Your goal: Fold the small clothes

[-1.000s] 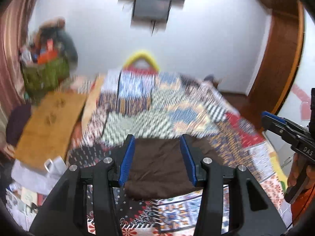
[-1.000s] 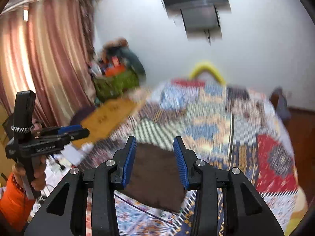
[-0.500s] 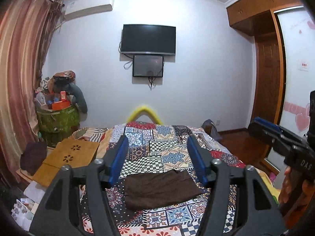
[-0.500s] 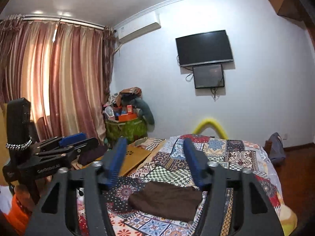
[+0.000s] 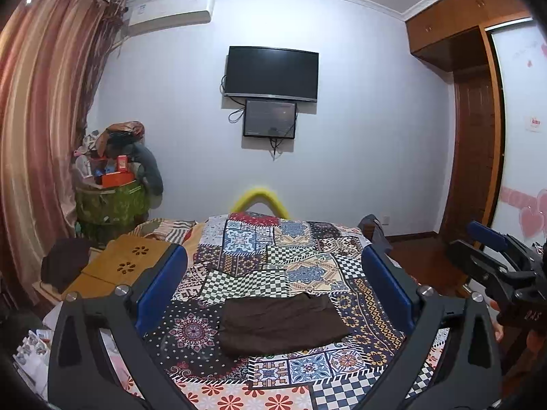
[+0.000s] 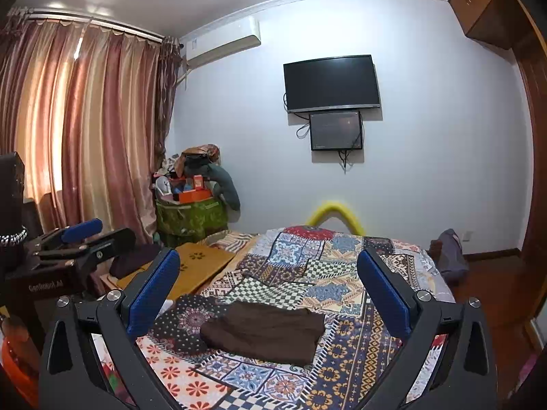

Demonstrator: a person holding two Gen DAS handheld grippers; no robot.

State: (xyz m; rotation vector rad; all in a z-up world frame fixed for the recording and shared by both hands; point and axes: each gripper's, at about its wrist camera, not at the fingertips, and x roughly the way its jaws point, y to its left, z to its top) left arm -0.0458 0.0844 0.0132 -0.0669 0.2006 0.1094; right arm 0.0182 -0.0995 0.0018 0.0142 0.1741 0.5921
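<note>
A dark brown folded garment (image 5: 280, 323) lies flat on the patchwork bed cover (image 5: 273, 253); it also shows in the right wrist view (image 6: 265, 331). My left gripper (image 5: 273, 283) is wide open and empty, held back from and above the garment. My right gripper (image 6: 268, 287) is also wide open and empty, raised clear of the cloth. The right gripper shows at the right edge of the left wrist view (image 5: 492, 263), and the left gripper at the left edge of the right wrist view (image 6: 75, 246).
A wooden lap table (image 5: 119, 266) lies on the bed's left side. A green basket piled with things (image 5: 109, 201) stands by the curtain (image 6: 85, 130). A TV (image 5: 271, 73) hangs on the far wall. A wardrobe (image 5: 475, 157) stands at the right.
Both grippers have lifted up and pulled back from the brown garment, and their jaws have opened wider. The garment stays folded on the bed.
</note>
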